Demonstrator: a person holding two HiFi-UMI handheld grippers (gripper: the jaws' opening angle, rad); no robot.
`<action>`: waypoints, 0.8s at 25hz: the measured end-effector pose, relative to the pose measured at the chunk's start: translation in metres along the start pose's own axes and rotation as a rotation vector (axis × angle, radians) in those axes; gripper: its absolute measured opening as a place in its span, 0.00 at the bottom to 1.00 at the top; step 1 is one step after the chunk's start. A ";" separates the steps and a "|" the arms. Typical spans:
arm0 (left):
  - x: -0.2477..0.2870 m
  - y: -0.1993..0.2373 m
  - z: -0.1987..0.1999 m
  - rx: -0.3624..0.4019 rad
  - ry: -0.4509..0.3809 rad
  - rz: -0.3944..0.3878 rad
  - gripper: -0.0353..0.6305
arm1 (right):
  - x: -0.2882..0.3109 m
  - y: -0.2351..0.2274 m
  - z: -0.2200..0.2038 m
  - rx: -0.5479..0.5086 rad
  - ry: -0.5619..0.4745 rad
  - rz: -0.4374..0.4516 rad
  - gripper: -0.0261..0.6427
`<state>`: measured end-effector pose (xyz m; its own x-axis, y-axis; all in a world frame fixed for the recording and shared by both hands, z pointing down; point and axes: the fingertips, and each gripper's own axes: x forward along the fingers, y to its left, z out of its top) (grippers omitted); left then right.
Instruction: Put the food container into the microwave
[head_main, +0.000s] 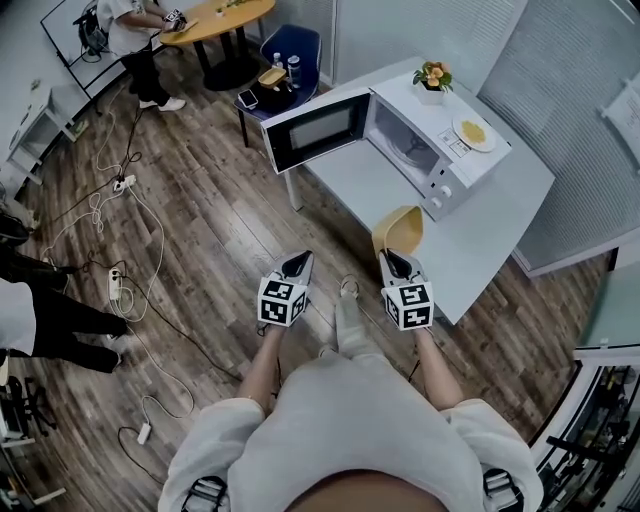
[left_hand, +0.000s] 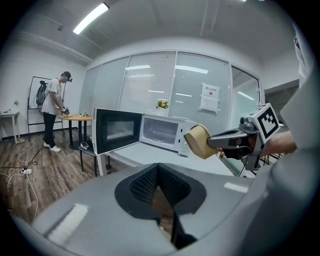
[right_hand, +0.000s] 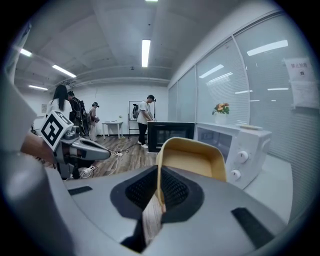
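A tan-yellow food container (head_main: 398, 230) hangs tilted over the near edge of the grey table (head_main: 365, 190). My right gripper (head_main: 395, 262) is shut on its rim. In the right gripper view the container (right_hand: 192, 157) wall is pinched between the pads at the gripper (right_hand: 159, 172). The white microwave (head_main: 425, 150) stands on the table beyond it, with its door (head_main: 315, 130) swung wide open to the left. My left gripper (head_main: 296, 265) hovers over the wood floor left of the table, shut and holding nothing. From the left gripper (left_hand: 159, 170) view, the container (left_hand: 199, 141) is in front of the microwave (left_hand: 162, 132).
A flower pot (head_main: 433, 78) and a plate (head_main: 473, 132) sit on top of the microwave. A blue chair (head_main: 290, 55) with small items stands behind the door. Cables and a power strip (head_main: 115, 285) lie on the floor at left. People stand near a round table (head_main: 215, 20).
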<state>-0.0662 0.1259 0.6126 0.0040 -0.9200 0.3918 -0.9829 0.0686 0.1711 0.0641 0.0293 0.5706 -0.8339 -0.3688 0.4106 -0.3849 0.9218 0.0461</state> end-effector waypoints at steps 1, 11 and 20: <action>0.005 0.003 0.002 0.002 0.001 0.001 0.07 | 0.005 -0.003 0.000 0.000 0.002 0.001 0.08; 0.064 0.033 0.033 0.018 0.009 -0.007 0.07 | 0.061 -0.037 0.019 -0.001 0.001 0.017 0.08; 0.133 0.066 0.081 0.029 0.010 0.004 0.07 | 0.124 -0.088 0.049 0.005 -0.003 0.041 0.08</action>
<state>-0.1450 -0.0226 0.6029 0.0015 -0.9158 0.4017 -0.9879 0.0610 0.1427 -0.0245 -0.1031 0.5731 -0.8504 -0.3309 0.4091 -0.3521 0.9356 0.0248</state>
